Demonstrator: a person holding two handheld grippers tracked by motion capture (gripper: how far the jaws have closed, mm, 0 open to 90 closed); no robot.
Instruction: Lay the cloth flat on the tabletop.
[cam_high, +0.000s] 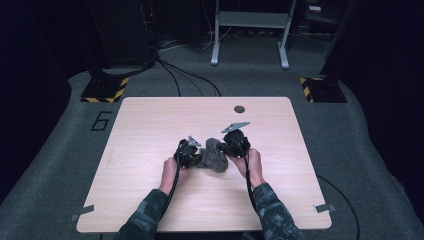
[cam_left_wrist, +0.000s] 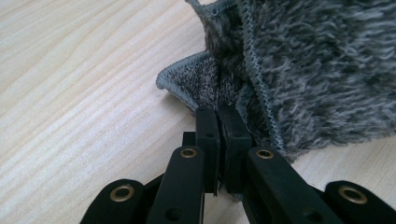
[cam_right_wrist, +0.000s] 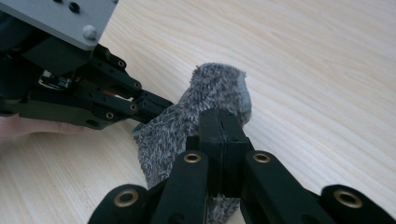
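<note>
A grey fluffy cloth (cam_high: 214, 156) lies crumpled in the middle of the wooden table (cam_high: 150, 125). My left gripper (cam_high: 198, 155) meets it from the left, my right gripper (cam_high: 223, 149) from the right. In the left gripper view the jaws (cam_left_wrist: 218, 112) are pressed together on a stitched edge fold of the cloth (cam_left_wrist: 317, 70). In the right gripper view the right gripper (cam_right_wrist: 223, 116) is shut on a raised hump of the cloth (cam_right_wrist: 163, 135), and the left gripper (cam_right_wrist: 159, 106) bites the cloth's far side. A hand holds each gripper.
A small dark round hole (cam_high: 239, 109) sits near the table's far edge. Metal clips (cam_high: 325, 207) mark the front corners. On the floor behind are cables (cam_high: 185, 75), a grey stand (cam_high: 250, 30) and yellow-black striped bases (cam_high: 105, 90).
</note>
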